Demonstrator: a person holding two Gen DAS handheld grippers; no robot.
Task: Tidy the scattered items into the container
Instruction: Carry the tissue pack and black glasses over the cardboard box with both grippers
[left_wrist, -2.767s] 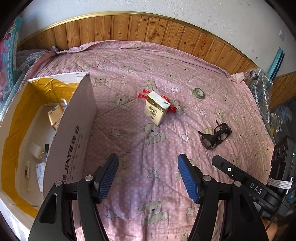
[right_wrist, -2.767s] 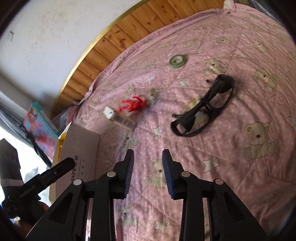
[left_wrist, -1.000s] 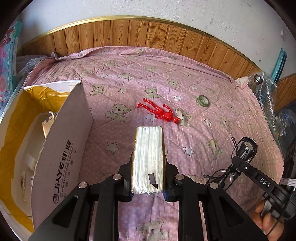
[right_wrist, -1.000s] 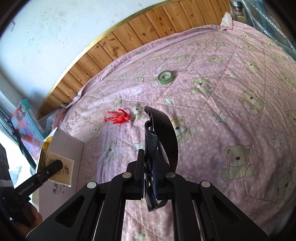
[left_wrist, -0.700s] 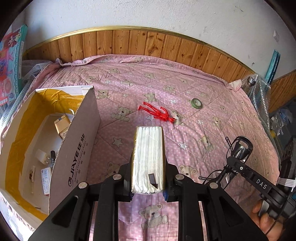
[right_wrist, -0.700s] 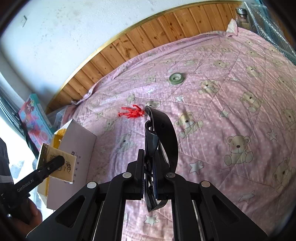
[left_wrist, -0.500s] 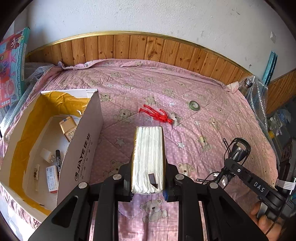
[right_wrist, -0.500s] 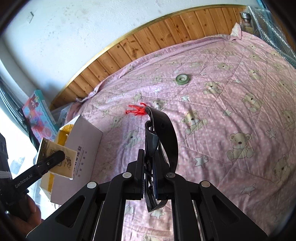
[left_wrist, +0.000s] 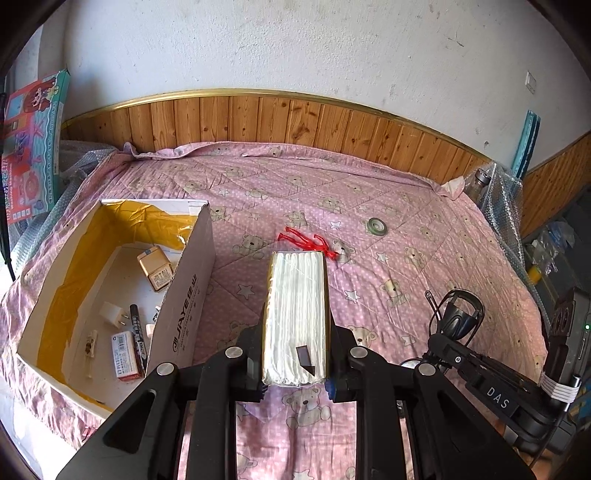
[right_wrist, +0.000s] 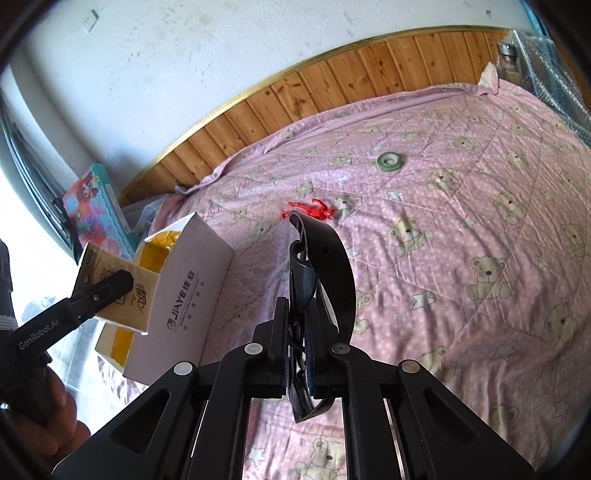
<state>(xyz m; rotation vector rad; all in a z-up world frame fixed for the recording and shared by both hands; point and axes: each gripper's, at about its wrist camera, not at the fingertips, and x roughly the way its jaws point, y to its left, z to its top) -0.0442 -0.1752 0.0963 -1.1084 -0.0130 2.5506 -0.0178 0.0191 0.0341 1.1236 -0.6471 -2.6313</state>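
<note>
Tissue pack (left_wrist: 295, 314) and glasses (right_wrist: 317, 280), lifted off the bed since earlier, sit clenched in left and right fingers beside the box (left_wrist: 184, 295), ready to drop in.

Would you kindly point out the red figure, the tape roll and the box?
red figure (left_wrist: 308, 242), left wrist view, on its torso.
tape roll (right_wrist: 390, 161), right wrist view, on its ring.
box (left_wrist: 188, 306), left wrist view, on its printed side wall.

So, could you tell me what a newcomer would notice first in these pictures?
Probably the white tissue pack clamped upright in the left gripper, right of the open cardboard box. Next, the black glasses in the right gripper, above the pink bear quilt.
</note>
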